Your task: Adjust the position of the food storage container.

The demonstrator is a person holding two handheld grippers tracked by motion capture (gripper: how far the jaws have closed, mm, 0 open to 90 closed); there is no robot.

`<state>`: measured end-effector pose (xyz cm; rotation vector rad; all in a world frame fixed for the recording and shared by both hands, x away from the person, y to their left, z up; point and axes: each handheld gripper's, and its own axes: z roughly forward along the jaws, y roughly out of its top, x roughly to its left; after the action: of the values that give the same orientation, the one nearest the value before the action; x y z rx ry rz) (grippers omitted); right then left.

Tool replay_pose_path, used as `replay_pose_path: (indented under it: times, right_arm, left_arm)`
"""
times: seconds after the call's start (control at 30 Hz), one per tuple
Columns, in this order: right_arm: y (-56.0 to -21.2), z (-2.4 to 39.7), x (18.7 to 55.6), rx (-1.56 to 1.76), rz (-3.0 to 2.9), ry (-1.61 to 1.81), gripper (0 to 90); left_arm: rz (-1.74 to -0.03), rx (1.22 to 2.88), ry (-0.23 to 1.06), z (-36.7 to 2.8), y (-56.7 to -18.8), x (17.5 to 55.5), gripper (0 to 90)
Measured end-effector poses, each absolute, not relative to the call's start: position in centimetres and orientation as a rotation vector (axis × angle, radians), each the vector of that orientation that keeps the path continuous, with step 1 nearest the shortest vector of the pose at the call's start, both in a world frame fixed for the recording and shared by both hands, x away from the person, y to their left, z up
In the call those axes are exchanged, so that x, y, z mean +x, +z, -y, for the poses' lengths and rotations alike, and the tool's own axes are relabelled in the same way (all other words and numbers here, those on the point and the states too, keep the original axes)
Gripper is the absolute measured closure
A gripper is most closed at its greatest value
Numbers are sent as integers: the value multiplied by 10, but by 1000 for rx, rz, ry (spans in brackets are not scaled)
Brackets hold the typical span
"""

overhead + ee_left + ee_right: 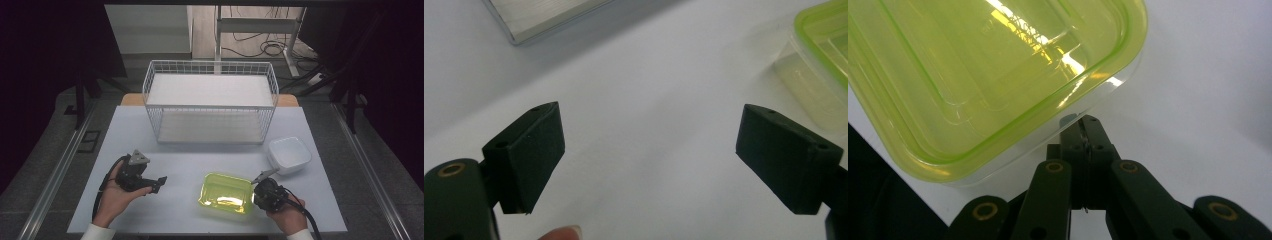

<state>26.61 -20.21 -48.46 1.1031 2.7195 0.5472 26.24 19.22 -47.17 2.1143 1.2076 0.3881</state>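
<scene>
A translucent yellow-green lidded container [225, 193] lies on the white table [185, 160], near the front and right of centre. My right gripper [255, 194] is at the container's right end. In the right gripper view its jaws are pressed together, with the tips [1083, 122] right against the lower edge of the container [988, 75]; nothing shows between them. My left gripper [159, 183] rests in a hand at the left, open, its jaws [649, 145] wide apart over bare table. The container's corner [824, 50] lies further along on its right.
A white wire basket [210, 100] with two shelves stands at the back centre; its base edge [539, 15] lies ahead of the left gripper. A white square bowl [289, 154] sits at the right, just behind the right gripper. Cables trail from both grippers toward the front edge.
</scene>
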Motion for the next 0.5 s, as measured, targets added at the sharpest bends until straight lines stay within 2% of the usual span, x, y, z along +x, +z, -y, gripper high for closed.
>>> replay_pose_path:
  times: [0.5]
  right_arm:
    - [-483,157,290,1022,-2773,581,892]
  left_arm:
    - [-1222,2103,390,-196,-471,262,119]
